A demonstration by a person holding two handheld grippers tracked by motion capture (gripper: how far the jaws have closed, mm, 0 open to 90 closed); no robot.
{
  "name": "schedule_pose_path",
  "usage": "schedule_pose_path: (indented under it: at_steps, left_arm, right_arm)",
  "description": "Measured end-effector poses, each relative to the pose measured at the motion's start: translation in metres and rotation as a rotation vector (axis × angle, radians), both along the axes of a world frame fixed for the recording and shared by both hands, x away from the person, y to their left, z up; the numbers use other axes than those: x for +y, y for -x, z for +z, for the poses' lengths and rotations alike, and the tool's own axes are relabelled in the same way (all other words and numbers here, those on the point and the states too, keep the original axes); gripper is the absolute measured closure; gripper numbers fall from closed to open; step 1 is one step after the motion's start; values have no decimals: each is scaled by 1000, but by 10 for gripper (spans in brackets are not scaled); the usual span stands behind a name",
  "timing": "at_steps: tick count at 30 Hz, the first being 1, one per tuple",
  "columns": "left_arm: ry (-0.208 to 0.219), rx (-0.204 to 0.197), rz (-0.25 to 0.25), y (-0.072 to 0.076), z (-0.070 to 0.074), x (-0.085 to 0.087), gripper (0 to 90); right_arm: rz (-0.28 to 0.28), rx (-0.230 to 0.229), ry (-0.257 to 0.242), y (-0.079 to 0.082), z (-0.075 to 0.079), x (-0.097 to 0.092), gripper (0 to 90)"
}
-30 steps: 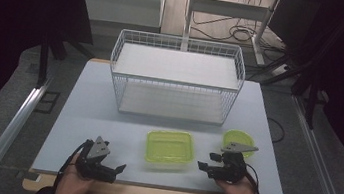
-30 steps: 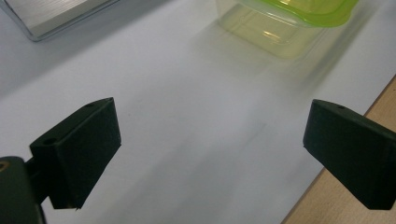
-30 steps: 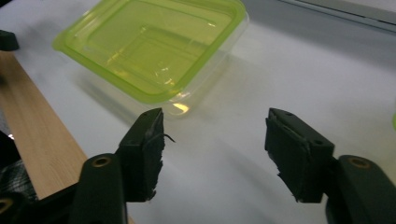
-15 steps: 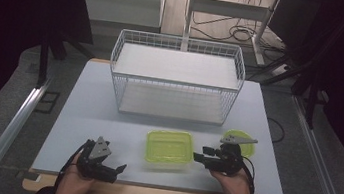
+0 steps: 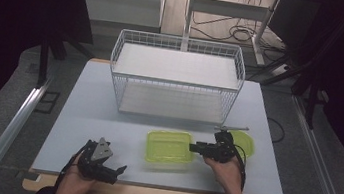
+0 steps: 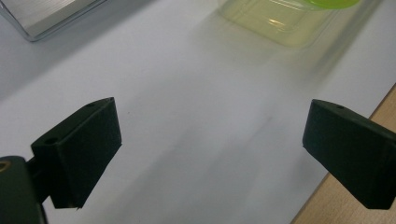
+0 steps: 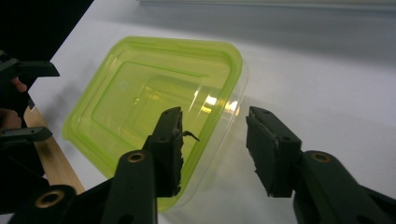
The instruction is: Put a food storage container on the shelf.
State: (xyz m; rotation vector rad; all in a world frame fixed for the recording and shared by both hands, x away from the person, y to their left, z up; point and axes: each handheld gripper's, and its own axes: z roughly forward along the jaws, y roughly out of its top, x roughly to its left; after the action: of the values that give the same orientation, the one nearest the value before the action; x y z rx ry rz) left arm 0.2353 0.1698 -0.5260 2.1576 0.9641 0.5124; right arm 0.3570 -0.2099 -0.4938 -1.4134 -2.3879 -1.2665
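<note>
The right gripper (image 5: 192,147) reaches left, level over the desk (image 5: 82,110); its fingers (image 7: 168,140), just closing, straddle the right rim of the translucent yellow-green rectangular plastic container (image 5: 169,147) at near centre, not yet pressing. The left gripper (image 5: 120,169) rests near-left, fingers released.

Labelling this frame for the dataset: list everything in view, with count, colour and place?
container: 1, clear yellow-green, near middle of the table, lid on.
lid: 1, yellow-green, on the table behind the right gripper.
wire basket: 1, white, far half of the table.
table: 1, pale grey top with wooden front edge.
left gripper: 1, black, near left, fingers wide apart over bare table.
right gripper: 1, black, fingers straddling the container's right rim, just been closing, not yet pressing.
hands: 2, at the near edge, one per gripper.
</note>
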Motion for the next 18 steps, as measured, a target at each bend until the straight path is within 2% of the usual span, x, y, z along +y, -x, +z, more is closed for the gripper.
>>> schedule_pose_path:
  at_steps: [1,2,6,9,11,13,16,18]
  left_arm:
    - [0,0,0,0,0,0,41]
    - [-2,-1,-1,0,0,0,41]
    - [-5,0,-6,0,0,-1,41]
    - [-8,-2,-9,0,0,-1,42]
    - [-8,-2,-11,1,0,-2,42]
    - [-10,-2,-12,1,0,-2,43]
    - [-14,-5,-15,1,0,-2,43]
    - [-15,-5,-15,1,0,-2,43]
  right_arm:
    - [0,0,0,0,0,0,564]
    - [-6,25,-16,-3,-4,1,582]
    - [-12,76,-48,-9,-7,4,635]
    - [-19,110,-42,-13,-10,8,676]
    - [-28,158,-78,-16,-12,7,697]
    - [-29,185,-103,-18,-13,6,731]
    - [-15,235,-166,-20,-15,4,779]
    - [-9,238,-169,-20,-14,5,789]
